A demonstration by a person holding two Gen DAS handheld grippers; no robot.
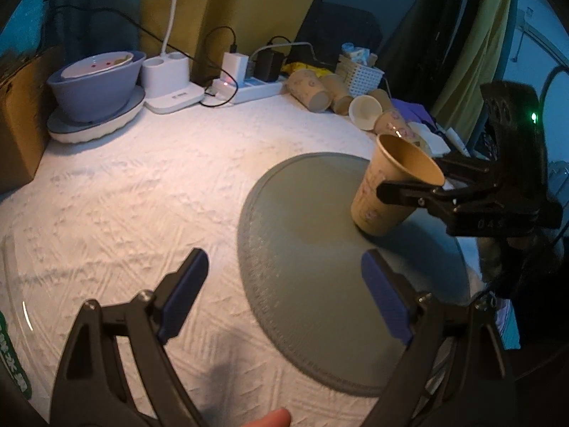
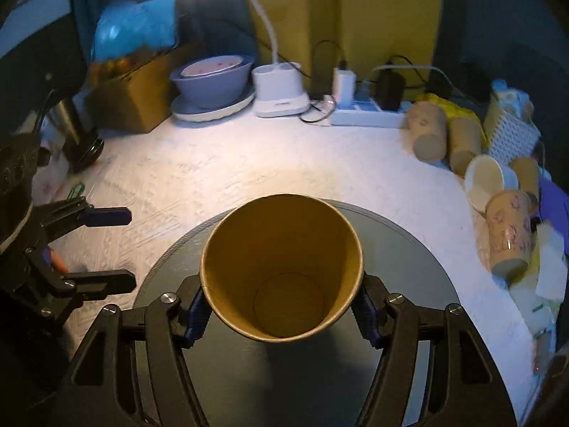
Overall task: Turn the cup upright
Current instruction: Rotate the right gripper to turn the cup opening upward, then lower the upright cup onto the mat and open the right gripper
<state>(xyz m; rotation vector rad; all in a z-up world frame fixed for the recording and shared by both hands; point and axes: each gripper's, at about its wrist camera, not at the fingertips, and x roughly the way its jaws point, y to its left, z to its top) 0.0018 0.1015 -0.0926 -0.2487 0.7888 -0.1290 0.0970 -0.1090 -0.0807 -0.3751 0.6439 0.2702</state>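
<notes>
On the round grey mat (image 1: 320,284) stands the paper cup (image 1: 391,192), mouth up and tilted a little, its base resting on the mat. Its rim is clamped between the blue pads of the right hand-held gripper (image 2: 282,307). Nearer the mat's edge, the left hand-held gripper (image 1: 284,295) hovers with its jaws wide apart, holding nothing. Beyond, on the white surface (image 1: 142,185), several more paper cups (image 1: 313,89) lie toppled beside a white basket (image 1: 359,73).
</notes>
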